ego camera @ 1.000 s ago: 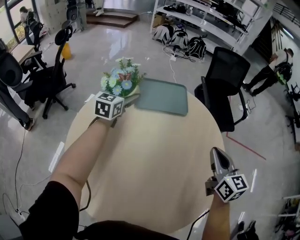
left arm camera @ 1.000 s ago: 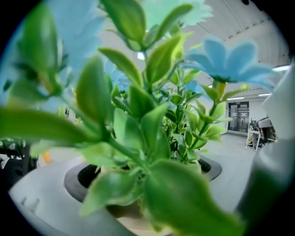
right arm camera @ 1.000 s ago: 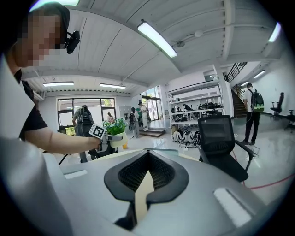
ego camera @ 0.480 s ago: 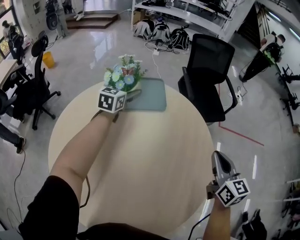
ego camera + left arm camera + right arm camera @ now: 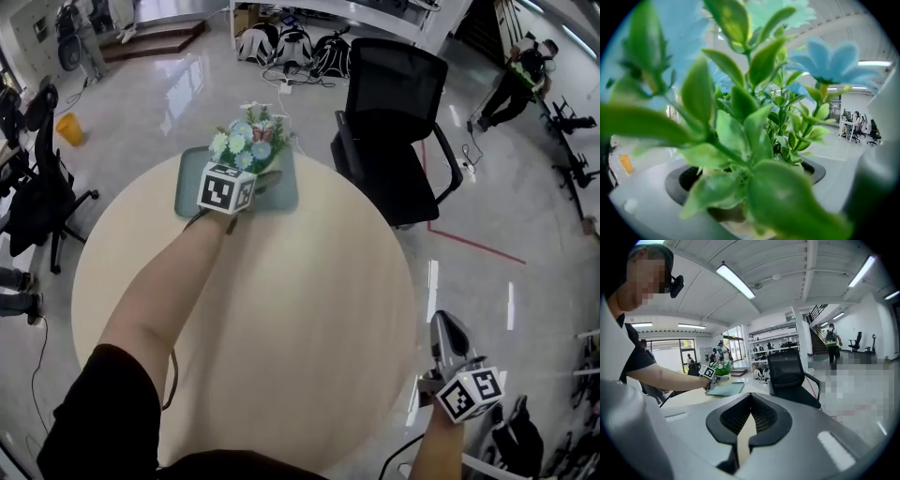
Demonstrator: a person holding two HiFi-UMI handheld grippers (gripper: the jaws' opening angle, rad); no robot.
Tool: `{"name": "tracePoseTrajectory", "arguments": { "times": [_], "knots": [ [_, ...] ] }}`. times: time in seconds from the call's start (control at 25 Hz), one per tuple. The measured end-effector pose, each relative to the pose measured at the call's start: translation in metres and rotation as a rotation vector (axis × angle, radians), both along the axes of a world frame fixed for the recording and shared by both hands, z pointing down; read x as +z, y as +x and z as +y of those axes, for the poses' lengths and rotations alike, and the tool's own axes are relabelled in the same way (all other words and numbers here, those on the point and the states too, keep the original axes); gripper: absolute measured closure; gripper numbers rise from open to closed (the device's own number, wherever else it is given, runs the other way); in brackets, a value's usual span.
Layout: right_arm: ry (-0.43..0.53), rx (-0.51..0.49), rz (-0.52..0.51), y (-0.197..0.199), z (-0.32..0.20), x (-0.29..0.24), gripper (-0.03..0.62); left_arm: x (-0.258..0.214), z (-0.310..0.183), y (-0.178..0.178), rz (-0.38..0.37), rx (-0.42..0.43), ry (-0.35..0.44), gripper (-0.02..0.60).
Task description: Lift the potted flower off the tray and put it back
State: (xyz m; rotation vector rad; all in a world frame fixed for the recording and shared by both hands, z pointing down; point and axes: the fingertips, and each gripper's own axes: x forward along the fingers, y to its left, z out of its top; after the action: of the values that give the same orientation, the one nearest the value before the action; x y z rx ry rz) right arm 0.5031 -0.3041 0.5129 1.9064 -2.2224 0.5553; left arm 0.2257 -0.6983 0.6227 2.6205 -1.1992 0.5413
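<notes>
From the head: gripping the potted flower (image 5: 246,141) with the left gripper (image 5: 262,178), over the grey tray (image 5: 284,194) at the far edge of the round table (image 5: 281,319); resting or lifted, impossible to tell. Holding the right gripper (image 5: 448,328) just off the table's near right rim.

Down the left gripper: filled with potted flower, jaws spread either side and closed on it.

Down the right gripper: jaws pinched together on nothing, with potted flower and tray well away across the table.

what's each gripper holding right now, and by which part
The left gripper holds the potted flower by its pot. The right gripper holds nothing; its jaws are together.
</notes>
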Motion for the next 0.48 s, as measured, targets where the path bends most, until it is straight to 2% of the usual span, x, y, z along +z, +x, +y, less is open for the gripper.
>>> {"name": "tracePoseTrajectory", "arguments": {
  "times": [0.24, 0.48],
  "knots": [
    [-0.034, 0.047, -0.007, 0.031, 0.012, 0.026, 0.58, 0.034, -0.013, 0.034, -0.027, 0.0, -0.031, 0.034],
    [-0.066, 0.083, -0.02, 0.05, 0.024, 0.053, 0.58, 0.07, -0.019, 0.049, -0.084, -0.007, -0.039, 0.034]
  ]
}}
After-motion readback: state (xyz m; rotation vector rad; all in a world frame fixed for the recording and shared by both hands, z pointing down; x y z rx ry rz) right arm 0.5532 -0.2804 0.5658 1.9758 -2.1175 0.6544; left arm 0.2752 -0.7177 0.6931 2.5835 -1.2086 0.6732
